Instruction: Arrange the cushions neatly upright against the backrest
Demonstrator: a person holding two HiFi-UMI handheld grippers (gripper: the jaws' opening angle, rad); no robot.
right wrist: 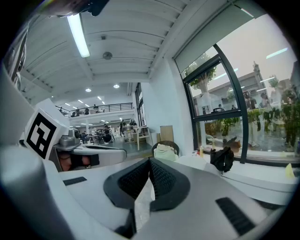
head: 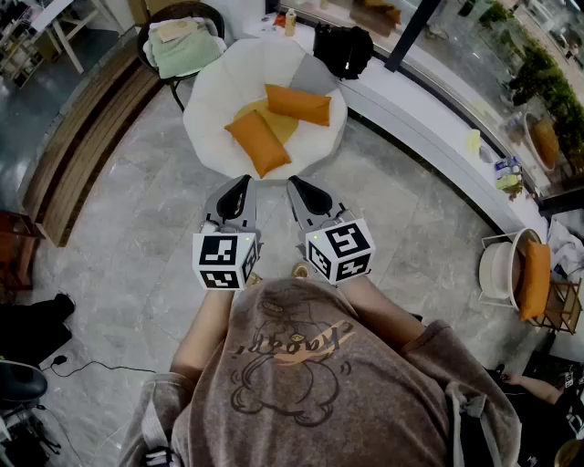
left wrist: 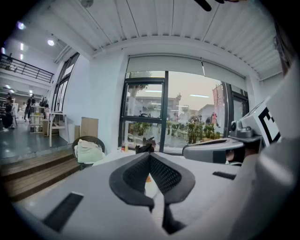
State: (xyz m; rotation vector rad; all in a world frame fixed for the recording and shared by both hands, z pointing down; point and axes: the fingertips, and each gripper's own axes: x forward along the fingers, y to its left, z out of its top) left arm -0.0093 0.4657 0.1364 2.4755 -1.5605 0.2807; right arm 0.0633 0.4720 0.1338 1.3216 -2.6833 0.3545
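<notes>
Two orange cushions lie on a round white chair point(head: 214, 100) in the head view: one point(head: 258, 141) flat near the seat's front, the other point(head: 298, 104) further back by a grey cushion point(head: 315, 76). A yellow cushion point(head: 274, 125) shows between them. My left gripper point(head: 239, 188) and right gripper point(head: 302, 189) hang side by side just short of the chair's front edge, both shut and empty. In the left gripper view the pads point(left wrist: 165, 174) meet, with a sliver of orange behind them. In the right gripper view the pads point(right wrist: 161, 176) also meet.
A dark wicker chair point(head: 179, 16) with pale green cloth point(head: 182, 46) stands left of the white chair. A black bag point(head: 343, 47) sits on the long white window ledge point(head: 429, 128). Wooden steps point(head: 82, 137) run at the left. Another orange cushion point(head: 534, 278) stands at the far right.
</notes>
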